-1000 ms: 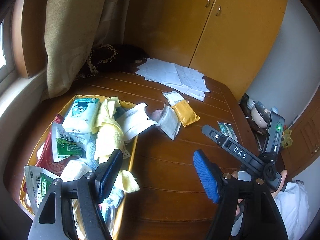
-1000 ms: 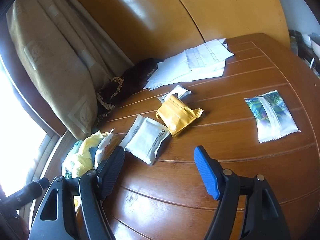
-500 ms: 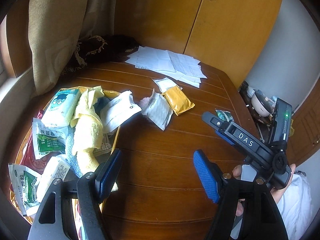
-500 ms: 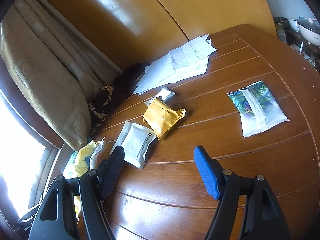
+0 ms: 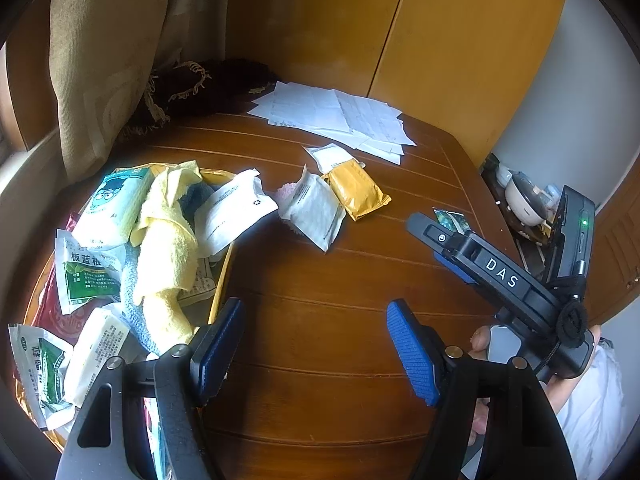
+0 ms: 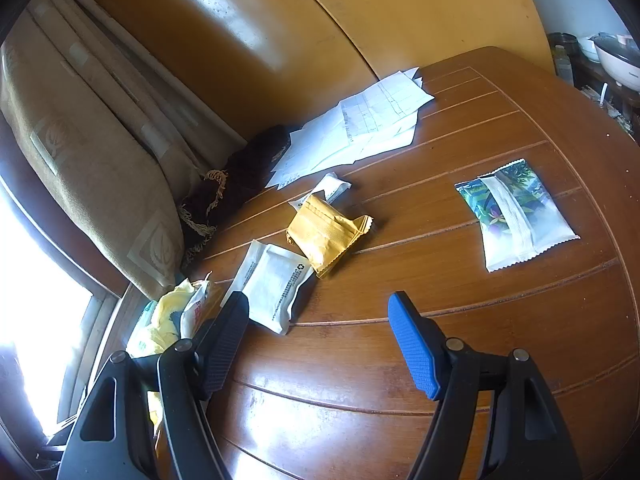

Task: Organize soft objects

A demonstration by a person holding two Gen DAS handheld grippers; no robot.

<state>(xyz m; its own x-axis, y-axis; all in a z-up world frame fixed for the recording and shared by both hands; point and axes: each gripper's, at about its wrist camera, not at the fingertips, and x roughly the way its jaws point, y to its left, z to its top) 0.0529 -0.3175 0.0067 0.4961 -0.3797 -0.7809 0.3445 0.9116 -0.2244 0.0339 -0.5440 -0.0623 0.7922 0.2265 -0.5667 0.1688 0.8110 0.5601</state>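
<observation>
Step in hand: judged to be fetching the next loose packet off the brown wooden tabletop [image 6: 400,360] and adding it to the shallow yellow-rimmed tray [image 5: 224,264] that already holds the soft things.
Left claw [image 5: 316,344]: jaws wide, nothing between them, hanging over bare wood just beside the tray's right rim.
Right claw [image 6: 320,340]: jaws wide and empty, pointed at the loose packets.
Nearest target: flat white plastic packet with small black print [image 6: 276,280], lying just ahead of the right claw and touching the mustard-yellow crinkled foil packet [image 6: 326,232].
Farther target: green-and-white leaf-printed sachet [image 6: 516,216], alone, well apart to the right.
In the tray: pale yellow towelling cloth [image 5: 168,240] draped over green-and-white sachets.
Doing it well: come in low, straddle the white packet's short side, pinch the body rather than a sealed edge, and lift clear before the yellow one drags along.
Risk: a thin packet may slide on polished wood.
</observation>
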